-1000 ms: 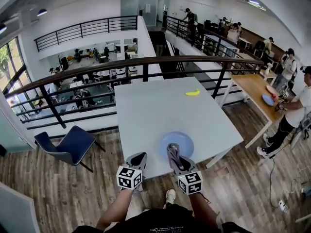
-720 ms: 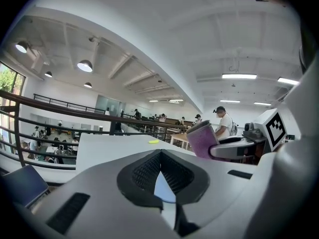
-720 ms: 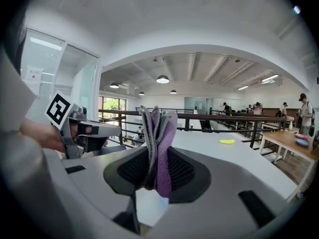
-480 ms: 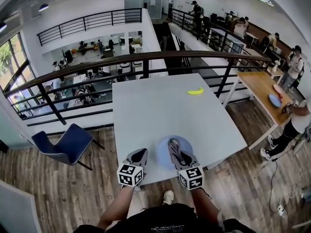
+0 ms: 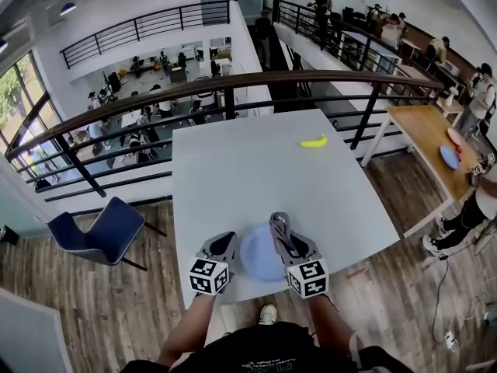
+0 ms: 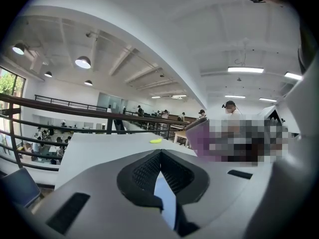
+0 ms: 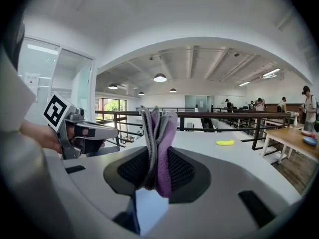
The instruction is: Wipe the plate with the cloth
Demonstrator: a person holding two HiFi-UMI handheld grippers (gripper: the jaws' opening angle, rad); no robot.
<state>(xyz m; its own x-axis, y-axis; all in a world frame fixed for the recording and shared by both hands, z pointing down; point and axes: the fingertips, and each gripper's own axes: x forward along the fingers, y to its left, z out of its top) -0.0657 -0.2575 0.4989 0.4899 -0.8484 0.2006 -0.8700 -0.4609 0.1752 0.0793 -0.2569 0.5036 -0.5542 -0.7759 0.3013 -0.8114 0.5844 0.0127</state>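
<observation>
A light blue plate (image 5: 256, 256) lies near the front edge of the white table (image 5: 233, 169). My right gripper (image 5: 283, 238) is over the plate's right part, shut on a folded grey and purple cloth (image 5: 279, 224). In the right gripper view the cloth (image 7: 158, 133) stands up out of the jaws, with the plate (image 7: 147, 208) showing pale blue beneath. My left gripper (image 5: 224, 242) is shut beside the plate's left edge, with nothing seen between its tips (image 6: 160, 156). A sliver of the plate (image 6: 167, 198) shows under them. The left gripper (image 7: 112, 132) also appears at the left of the right gripper view.
A yellow banana (image 5: 314, 141) lies at the table's far right. A dark railing (image 5: 233, 84) runs behind the table, and a blue chair (image 5: 109, 231) stands on the floor to the left. At the right, a person (image 5: 477, 200) stands by a wooden table (image 5: 423, 134).
The plate now sits nearer the table's front edge, between both grippers. My right gripper with the cloth has moved forward over the plate, and the left gripper is closer to its left edge.
</observation>
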